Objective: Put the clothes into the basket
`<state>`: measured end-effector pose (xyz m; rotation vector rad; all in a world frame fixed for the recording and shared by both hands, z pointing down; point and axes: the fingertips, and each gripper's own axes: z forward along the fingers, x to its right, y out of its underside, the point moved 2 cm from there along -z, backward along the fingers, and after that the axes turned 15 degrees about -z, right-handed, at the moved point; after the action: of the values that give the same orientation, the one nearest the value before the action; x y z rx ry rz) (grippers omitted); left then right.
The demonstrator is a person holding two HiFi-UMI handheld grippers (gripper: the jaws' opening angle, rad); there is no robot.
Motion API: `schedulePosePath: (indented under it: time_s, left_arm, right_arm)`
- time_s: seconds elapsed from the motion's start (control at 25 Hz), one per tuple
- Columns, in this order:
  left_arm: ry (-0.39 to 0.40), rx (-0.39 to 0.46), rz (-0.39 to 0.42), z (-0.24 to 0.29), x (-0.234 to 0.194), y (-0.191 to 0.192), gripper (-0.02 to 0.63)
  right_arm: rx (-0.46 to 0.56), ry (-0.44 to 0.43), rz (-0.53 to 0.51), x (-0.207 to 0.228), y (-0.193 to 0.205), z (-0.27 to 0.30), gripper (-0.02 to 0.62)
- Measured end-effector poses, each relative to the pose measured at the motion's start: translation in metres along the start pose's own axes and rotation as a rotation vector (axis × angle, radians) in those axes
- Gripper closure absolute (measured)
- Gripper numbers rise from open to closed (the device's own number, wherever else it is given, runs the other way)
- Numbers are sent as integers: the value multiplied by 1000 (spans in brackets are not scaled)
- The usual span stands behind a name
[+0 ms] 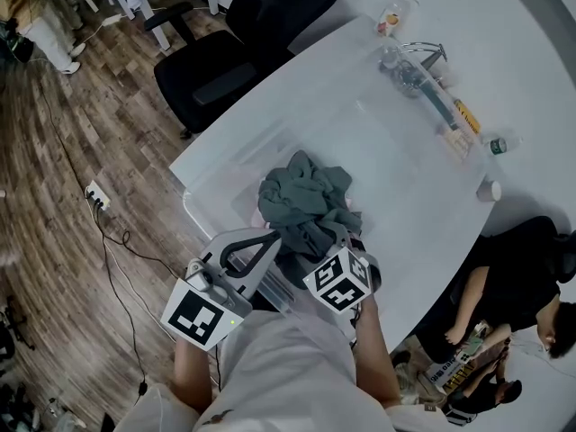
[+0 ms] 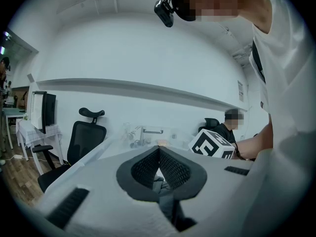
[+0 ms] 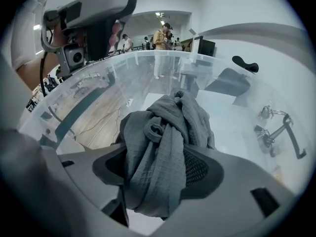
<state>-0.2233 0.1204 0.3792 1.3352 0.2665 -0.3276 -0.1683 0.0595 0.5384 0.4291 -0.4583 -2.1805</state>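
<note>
Straddling the grey clothes (image 3: 168, 125) with the right gripper's (image 3: 155, 168) loosely spread jaws, inside the clear basket (image 3: 148, 57) at the tabletop's (image 1: 409, 210) near edge. Holding the left gripper (image 2: 159, 150) alongside, jaws pressing together on nothing.

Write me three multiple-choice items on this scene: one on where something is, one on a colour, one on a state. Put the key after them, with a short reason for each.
1. Where does the grey garment lie?
A. On the wooden floor.
B. In the clear basket on the white table.
C. Over a chair's seat.

2. What colour is the office chair beside the table?
A. Red.
B. White.
C. Black.

3. How do the right tool's jaws stand?
A. Pressed together on nothing.
B. Apart, with the garment between them.
C. Clamped on a bottle.

Key: 1 B, the head view shows it heaped inside the basket's walls; 2 C, its seat and back are black; 3 B, the right gripper view shows the cloth in the gap between the pads.
</note>
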Motion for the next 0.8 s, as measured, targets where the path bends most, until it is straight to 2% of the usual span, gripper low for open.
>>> schedulePosePath:
  time_s: [0.28,0.48,0.6,0.8]
  left_arm:
    - [12,1,8,2,5,-5,600]
    - [36,2,26,5,13,-12,600]
    - [50,5,38,8,19,-16,600]
    - [61,12,59,13,26,-25,600]
  right_arm:
    - [-48,73,-72,2,4,-19,322]
    - [23,142,-47,10,-6,-43,324]
    - [135,173,-5,16,-17,-62,324]
    - [498,196,140,29,-42,-117,350]
